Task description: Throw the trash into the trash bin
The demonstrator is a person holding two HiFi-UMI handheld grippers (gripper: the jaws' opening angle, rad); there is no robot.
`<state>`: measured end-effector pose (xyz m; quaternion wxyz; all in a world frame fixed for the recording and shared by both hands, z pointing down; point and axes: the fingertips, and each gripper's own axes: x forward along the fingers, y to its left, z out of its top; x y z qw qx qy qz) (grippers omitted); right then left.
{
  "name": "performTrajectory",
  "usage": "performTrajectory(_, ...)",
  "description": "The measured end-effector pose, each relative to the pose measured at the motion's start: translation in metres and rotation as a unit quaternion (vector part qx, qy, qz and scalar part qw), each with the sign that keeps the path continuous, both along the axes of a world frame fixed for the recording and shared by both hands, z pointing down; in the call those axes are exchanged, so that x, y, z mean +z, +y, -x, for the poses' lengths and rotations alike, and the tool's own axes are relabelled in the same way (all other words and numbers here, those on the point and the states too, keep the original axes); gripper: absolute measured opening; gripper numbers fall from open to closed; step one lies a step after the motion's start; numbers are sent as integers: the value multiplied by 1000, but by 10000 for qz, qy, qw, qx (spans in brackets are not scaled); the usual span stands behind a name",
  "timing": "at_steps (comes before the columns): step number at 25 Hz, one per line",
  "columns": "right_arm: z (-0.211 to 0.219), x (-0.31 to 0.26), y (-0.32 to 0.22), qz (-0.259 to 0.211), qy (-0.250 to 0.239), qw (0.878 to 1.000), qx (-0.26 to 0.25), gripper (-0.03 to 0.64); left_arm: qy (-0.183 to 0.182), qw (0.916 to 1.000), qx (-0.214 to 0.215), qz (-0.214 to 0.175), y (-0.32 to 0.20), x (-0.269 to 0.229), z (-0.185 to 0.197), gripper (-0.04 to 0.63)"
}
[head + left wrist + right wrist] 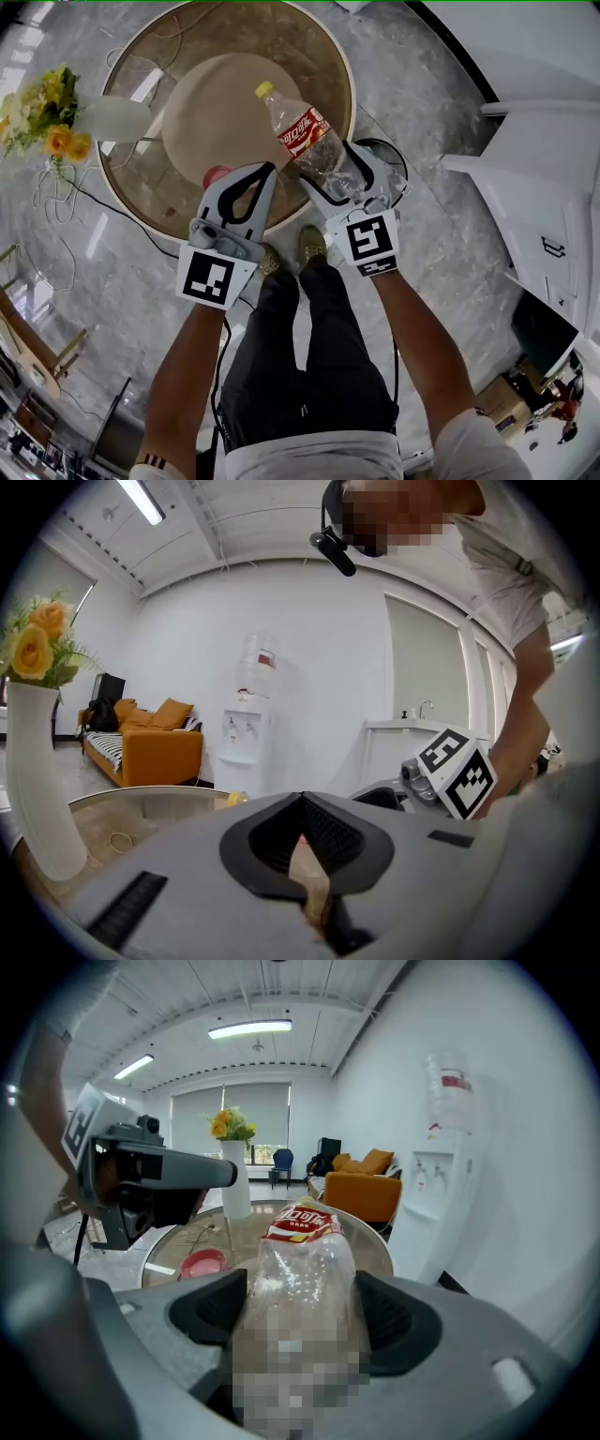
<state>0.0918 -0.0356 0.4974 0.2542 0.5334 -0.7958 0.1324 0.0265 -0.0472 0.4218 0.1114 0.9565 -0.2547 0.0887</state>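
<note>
My right gripper (pixel 339 174) (pixel 300 1309) is shut on a clear plastic bottle (pixel 305 136) (pixel 302 1260) with a red label and a yellow cap. It holds the bottle by its lower body, tilted, over the edge of the round glass table (pixel 141 202). A black trash bin (pixel 397 161) (pixel 380 797) stands on the floor right beside the table, partly hidden under that gripper. My left gripper (pixel 270 171) (pixel 302 803) is just left of the right one over the table, its jaws together on a thin scrap of brown paper (pixel 311 878).
On the table stand a white vase (pixel 112 119) with yellow flowers and a small red dish (pixel 214 174) (pixel 202 1263). A cable (pixel 94 202) trails across the marble floor at the left. A white cabinet (pixel 534 187) is at the right. My legs and shoes are below the grippers.
</note>
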Motion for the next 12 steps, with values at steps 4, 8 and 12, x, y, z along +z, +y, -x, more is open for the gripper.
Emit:
performTrajectory(4, -33, -6, 24, -28, 55, 9995, 302, 360, 48, 9999, 161, -8, 10, -3, -25, 0)
performTrajectory(8, -71, -10, 50, -40, 103, 9978, 649, 360, 82, 9992, 382, -10, 25, -5, -54, 0)
performTrajectory(12, -106, -11, 79, -1, 151, 9951, 976, 360, 85, 9984, 562, 18, 38, -8, -78, 0)
